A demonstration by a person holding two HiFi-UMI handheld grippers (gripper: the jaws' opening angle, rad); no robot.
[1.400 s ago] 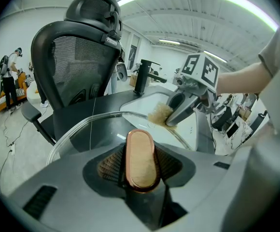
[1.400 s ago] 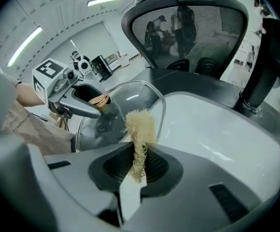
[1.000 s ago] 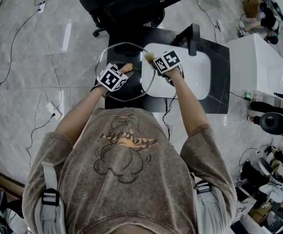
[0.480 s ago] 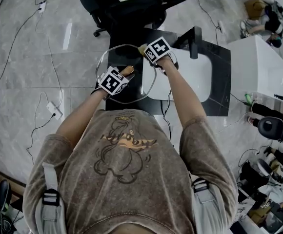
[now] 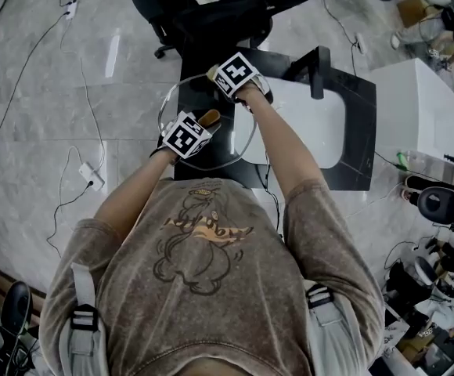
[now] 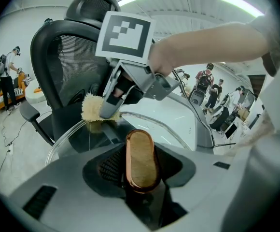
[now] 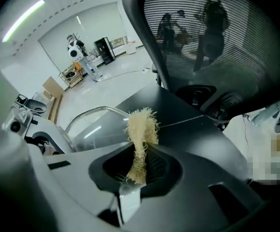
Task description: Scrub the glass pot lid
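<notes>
While the left gripper (image 5: pixel 198 128) is clamped on the copper-coloured knob (image 6: pixel 141 159) of the glass pot lid (image 5: pixel 172 92), the lid hangs in the air at centre of the head view. It sits over the left end of the black counter (image 5: pixel 360 131), left of the white sink (image 5: pixel 321 124). Right gripper (image 6: pixel 108 108) is pinched tight on a frayed yellow scrub pad (image 7: pixel 141 129). Pad is at the lid's far rim, upper centre of head view; touching the glass or just off it, can't tell.

Risks, my read:
- Lid is held by the knob only, so a hard push out at the rim could lever it, twist it in the jaws or slip it free. It would drop and the glass could break.
- Pad is held by a thin pinch of fibres, so dragging could pull it loose.
- Pad is at the very edge and could slide off the rim.
- Office chair (image 5: pixel 211 10) is close behind at top, and a wide sweep could clip it.
</notes>
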